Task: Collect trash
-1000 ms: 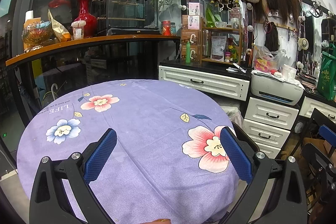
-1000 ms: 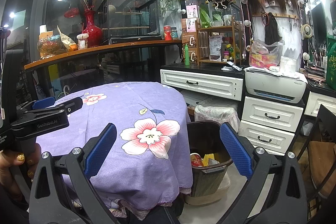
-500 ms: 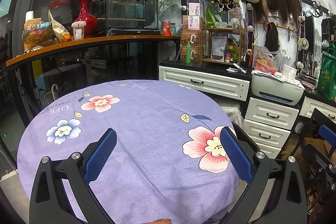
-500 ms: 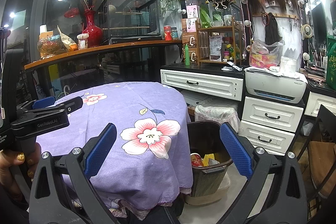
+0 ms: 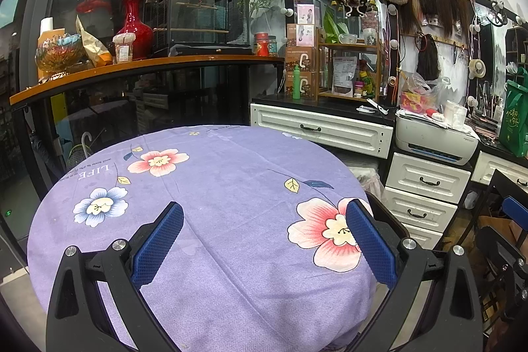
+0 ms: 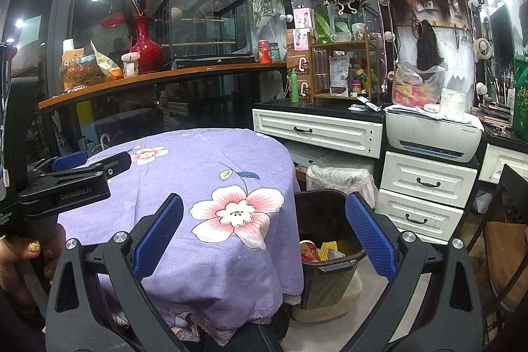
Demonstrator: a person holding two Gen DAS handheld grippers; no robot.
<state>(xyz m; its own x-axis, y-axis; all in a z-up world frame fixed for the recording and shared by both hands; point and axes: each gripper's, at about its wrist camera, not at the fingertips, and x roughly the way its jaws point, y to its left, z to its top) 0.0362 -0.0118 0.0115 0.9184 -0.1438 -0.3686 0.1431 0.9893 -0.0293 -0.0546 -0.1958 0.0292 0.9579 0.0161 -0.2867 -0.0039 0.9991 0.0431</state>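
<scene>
A dark brown trash bin (image 6: 326,256) stands on the floor to the right of the round table; a red can and yellow wrappers (image 6: 318,251) lie inside it. The table wears a purple flowered cloth (image 5: 211,193) with no trash showing on it. My left gripper (image 5: 264,240) is open and empty, held over the near part of the cloth. My right gripper (image 6: 264,233) is open and empty, held over the table's right edge and the bin. The left gripper also shows from the side in the right wrist view (image 6: 89,165).
White drawer cabinets (image 6: 425,183) and a white printer (image 6: 432,134) stand behind the bin. A second bin lined with a clear bag (image 6: 336,175) sits by the cabinets. A wooden shelf with a red vase (image 5: 133,28) runs behind the table. A dark chair (image 6: 501,230) stands at right.
</scene>
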